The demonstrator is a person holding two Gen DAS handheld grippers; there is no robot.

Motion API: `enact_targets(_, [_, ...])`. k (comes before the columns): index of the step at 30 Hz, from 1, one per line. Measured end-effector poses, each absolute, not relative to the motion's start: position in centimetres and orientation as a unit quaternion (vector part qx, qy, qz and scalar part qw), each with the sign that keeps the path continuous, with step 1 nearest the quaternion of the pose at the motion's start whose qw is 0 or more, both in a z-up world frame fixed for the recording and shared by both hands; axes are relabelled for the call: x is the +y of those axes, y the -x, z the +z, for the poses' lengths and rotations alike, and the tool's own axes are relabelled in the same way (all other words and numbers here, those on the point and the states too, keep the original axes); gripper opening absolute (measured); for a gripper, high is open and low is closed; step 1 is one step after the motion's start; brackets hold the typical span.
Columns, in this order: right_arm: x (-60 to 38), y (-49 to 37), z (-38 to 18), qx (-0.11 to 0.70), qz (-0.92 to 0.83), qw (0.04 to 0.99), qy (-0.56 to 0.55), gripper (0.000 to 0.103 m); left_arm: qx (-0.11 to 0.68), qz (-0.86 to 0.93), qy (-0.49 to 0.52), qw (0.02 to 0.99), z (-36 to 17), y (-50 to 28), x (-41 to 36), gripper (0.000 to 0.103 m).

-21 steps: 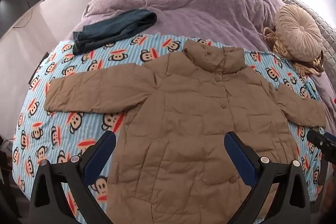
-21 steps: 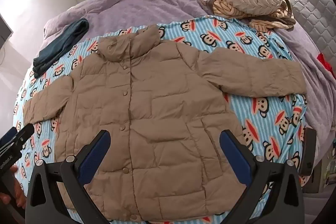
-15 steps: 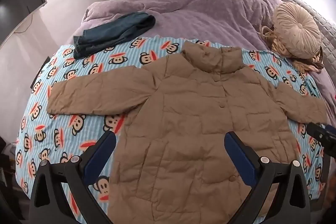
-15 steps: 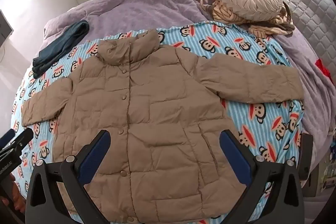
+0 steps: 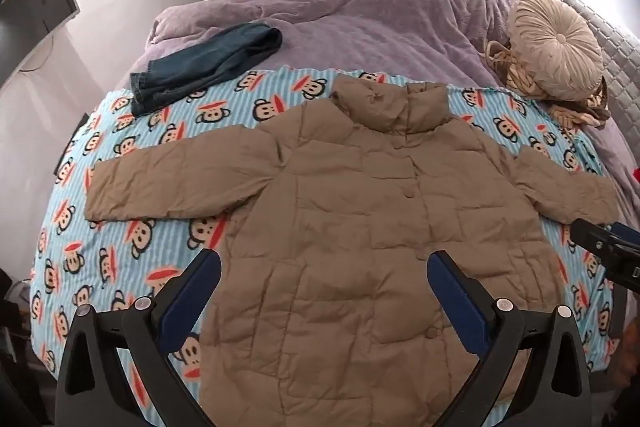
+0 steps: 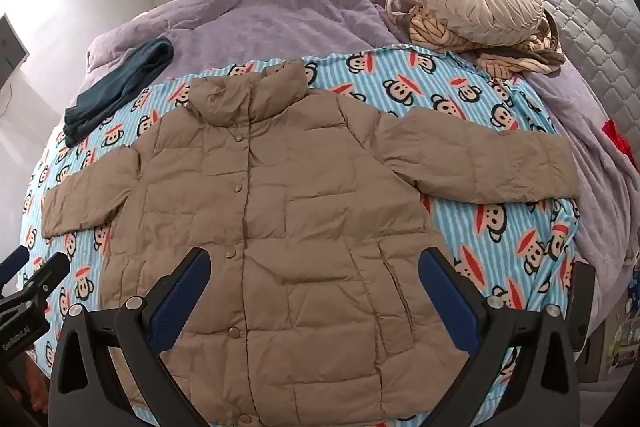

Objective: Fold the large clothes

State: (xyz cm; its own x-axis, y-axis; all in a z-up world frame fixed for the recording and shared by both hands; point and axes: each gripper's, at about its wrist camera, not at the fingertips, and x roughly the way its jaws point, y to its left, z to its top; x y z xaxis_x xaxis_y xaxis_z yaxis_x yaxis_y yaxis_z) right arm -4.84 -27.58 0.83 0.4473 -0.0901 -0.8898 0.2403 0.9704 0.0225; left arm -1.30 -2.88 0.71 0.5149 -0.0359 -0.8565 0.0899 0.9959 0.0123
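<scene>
The tan quilted puffer jacket (image 5: 360, 227) lies buttoned and flat, sleeves spread, on the monkey-print blanket (image 5: 132, 235), presumably for folding, while the left gripper (image 5: 324, 291) and right gripper (image 6: 314, 279) hover with jaws wide, holding nothing.

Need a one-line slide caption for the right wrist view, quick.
Open right gripper above a tan puffer jacket spread flat, sleeves out, on a monkey-print sheet.
</scene>
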Motion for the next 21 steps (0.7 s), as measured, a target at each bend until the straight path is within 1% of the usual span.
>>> enact_targets(21, [-27.8,4.6,0.2,0.519,-0.095,0.846,-0.075,0.103,0.498,-0.015,-0.020,0.867,0.5,1.1,-1.8,0.103])
